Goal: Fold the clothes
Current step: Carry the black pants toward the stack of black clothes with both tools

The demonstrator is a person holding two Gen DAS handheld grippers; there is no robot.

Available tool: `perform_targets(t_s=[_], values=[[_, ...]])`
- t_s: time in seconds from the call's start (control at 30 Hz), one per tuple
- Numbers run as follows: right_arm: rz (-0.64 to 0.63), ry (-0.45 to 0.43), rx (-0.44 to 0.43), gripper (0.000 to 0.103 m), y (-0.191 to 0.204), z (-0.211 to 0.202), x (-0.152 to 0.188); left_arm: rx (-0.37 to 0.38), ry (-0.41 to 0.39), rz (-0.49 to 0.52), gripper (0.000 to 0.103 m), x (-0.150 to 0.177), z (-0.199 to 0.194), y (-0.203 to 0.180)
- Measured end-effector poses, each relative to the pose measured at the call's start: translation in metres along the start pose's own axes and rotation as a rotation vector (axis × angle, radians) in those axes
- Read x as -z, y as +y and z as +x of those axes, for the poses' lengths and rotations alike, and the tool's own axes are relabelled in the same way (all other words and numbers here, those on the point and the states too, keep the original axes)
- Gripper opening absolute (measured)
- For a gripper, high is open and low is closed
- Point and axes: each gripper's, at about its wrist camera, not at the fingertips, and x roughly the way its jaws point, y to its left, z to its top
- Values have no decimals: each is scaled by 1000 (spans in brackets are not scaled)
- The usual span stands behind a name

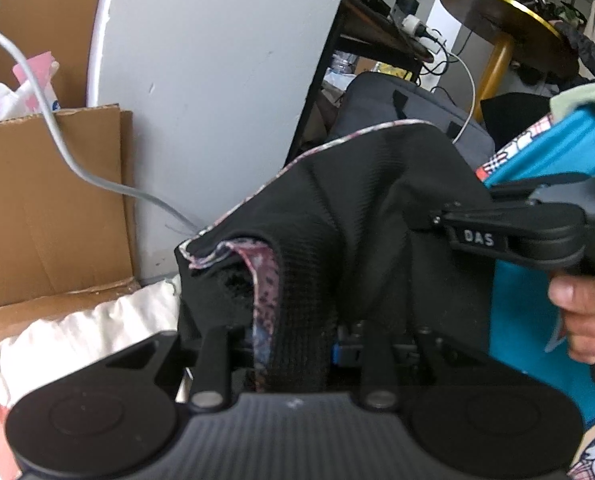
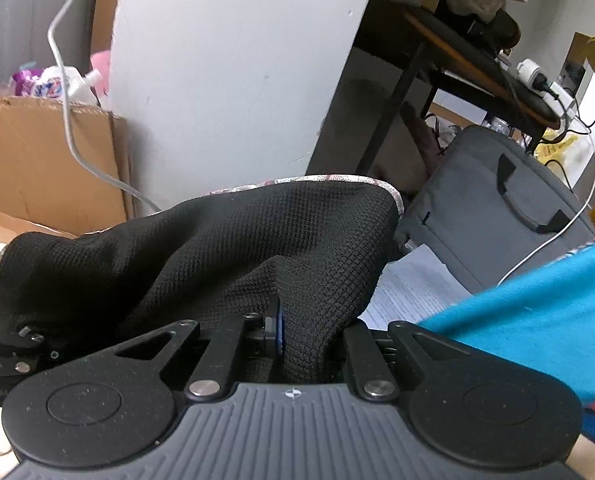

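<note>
Hanging between both claws, the black garment (image 1: 361,216) with its patterned trim sags in front of a white wall (image 1: 217,80) and cardboard box (image 1: 49,208). Teal cloth (image 2: 537,304) lies at right, a grey bag (image 2: 497,208) behind. Left claw (image 1: 293,344) pinches a thick bunch of the garment. Right claw (image 2: 297,340) is pressed nearly together on a fold of it; in the left view a hand (image 1: 585,316) holds it.
</note>
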Motion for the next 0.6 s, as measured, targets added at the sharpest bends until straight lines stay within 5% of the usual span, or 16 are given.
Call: perform_targets(t_s=[0.43,0.6], values=[[-21,25,-45,9,-1,60,-6,-14,-51,51,31,3,30,20],[-25,31,-83,9,8,87,-3,-82,-24,56,31,9,43,23]])
